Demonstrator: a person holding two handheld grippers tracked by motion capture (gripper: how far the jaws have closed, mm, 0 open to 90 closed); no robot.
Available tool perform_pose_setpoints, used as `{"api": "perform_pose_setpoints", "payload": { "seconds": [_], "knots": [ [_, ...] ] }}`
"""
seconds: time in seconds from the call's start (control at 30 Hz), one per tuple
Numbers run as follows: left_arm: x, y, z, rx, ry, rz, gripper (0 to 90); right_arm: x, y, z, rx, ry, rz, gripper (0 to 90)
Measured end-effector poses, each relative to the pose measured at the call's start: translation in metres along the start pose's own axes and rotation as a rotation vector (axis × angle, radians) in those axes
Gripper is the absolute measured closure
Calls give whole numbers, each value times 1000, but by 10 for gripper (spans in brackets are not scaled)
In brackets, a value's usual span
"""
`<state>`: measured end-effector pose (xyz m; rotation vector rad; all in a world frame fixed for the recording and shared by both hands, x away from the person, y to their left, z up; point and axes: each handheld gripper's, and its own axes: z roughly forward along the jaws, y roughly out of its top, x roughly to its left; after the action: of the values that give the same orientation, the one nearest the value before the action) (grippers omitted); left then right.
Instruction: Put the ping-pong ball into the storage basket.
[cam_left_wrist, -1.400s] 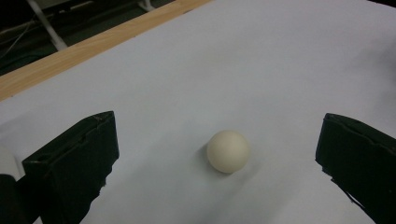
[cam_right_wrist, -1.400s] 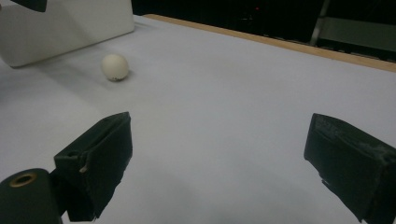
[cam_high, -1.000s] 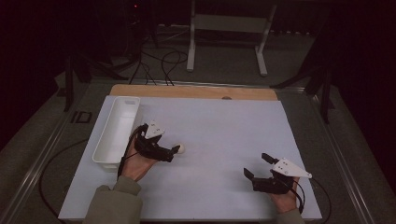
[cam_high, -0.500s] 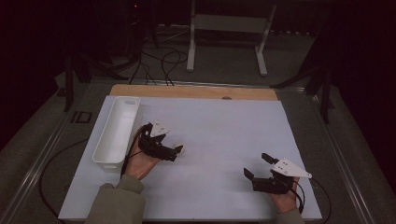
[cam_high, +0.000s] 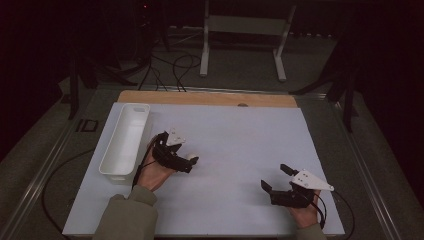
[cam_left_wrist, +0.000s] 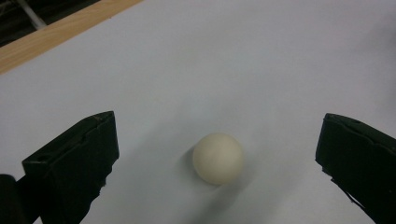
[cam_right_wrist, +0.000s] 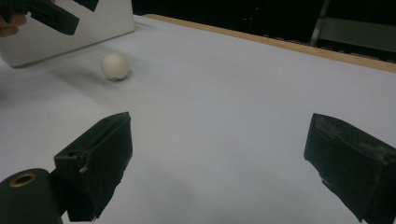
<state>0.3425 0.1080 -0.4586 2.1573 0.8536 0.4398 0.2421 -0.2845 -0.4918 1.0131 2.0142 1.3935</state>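
Left gripper (cam_left_wrist: 219, 163) open, jaws straddling cream ball (cam_left_wrist: 218, 157) on white mat (cam_high: 240, 145), beside bin (cam_high: 125, 140). Advice: centre ball, close slowly; it may roll. Right gripper (cam_high: 280, 180) open, idle.

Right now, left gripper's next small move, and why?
Probably ease the left gripper forward a touch, then close. The ball lies free on the white sheet between its wide-open jaws, touching neither. The right gripper rests open, well away from it.
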Motion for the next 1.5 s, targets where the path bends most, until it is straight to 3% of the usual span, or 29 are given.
{"api": "perform_pose_setpoints", "payload": {
  "seconds": [0.67, 1.5],
  "knots": [
    [-1, -1, 19, 94, -43, 4, 30, 0, 0, 0, -1, 1, -1, 74],
    [-4, -3, 36, 159, 5, 11, 110, 0, 0, 0, -1, -3, -1, 74]
  ]
}}
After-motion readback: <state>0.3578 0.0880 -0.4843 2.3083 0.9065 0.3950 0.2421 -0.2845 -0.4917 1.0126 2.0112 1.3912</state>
